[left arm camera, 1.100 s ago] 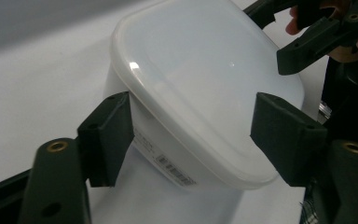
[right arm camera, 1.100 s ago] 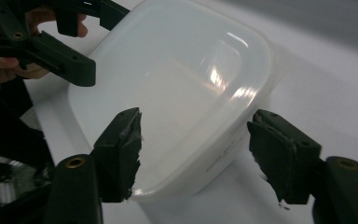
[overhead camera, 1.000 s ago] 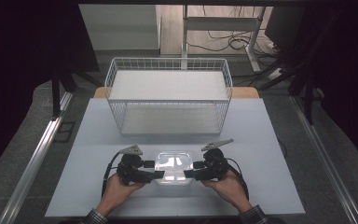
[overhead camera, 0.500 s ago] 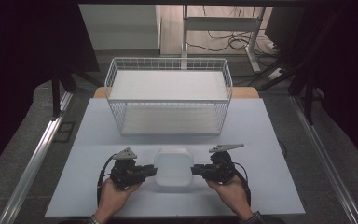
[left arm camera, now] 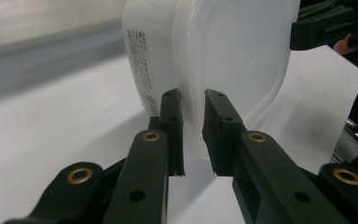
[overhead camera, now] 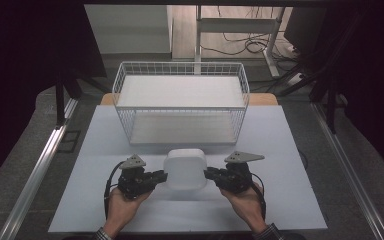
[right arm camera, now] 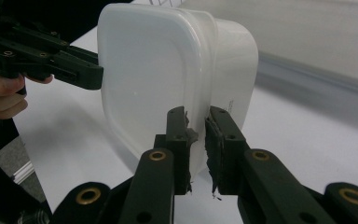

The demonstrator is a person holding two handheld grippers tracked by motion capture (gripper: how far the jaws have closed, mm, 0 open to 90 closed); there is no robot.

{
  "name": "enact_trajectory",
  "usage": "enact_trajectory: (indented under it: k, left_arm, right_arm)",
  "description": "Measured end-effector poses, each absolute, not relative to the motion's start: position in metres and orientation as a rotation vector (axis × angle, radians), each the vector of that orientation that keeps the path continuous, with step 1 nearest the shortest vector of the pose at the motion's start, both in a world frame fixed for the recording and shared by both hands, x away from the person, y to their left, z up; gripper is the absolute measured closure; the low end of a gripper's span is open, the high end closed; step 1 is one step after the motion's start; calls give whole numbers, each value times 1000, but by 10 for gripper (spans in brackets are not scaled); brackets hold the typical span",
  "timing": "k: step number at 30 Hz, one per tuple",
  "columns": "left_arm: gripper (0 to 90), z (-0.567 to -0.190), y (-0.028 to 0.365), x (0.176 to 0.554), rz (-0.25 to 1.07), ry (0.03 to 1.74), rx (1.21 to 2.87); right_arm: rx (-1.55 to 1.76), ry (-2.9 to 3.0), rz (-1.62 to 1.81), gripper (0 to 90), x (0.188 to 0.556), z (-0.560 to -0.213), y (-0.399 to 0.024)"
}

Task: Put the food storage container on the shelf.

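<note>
While pinched at both side rims, white lidded container (overhead camera: 185, 169) held just above table (overhead camera: 290, 150), near front of wire basket (overhead camera: 180, 100). Left gripper (overhead camera: 161, 176) clamped on left rim, right gripper (overhead camera: 210, 174) on right; jaws just closed.

One white plastic container (overhead camera: 185, 169), one wire basket (overhead camera: 180, 102), two grippers, left (overhead camera: 156, 177) and right (overhead camera: 213, 175), and one table (overhead camera: 290, 150).
</note>
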State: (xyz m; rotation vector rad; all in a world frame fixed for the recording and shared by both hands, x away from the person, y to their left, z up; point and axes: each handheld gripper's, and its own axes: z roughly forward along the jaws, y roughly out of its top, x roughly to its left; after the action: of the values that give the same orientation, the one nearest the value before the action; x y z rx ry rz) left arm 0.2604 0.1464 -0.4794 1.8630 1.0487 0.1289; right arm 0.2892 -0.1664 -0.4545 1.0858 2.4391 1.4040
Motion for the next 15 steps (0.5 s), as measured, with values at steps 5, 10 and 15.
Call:
enact_trajectory:
  k: [5,10,15]
  left_arm:
    - [790,-471,149,264,143,1033,1848]
    - [794,-458,155,269,155,1012,1826]
    - [797,-443,159,276,178,990,1808]
  right_arm:
    - [1072,2428,1429,791,294,-448,-167]
    - [1062,2412,1463,791,302,-435,-164]
    - [1049,2390,1483,791,308,-425,-162]
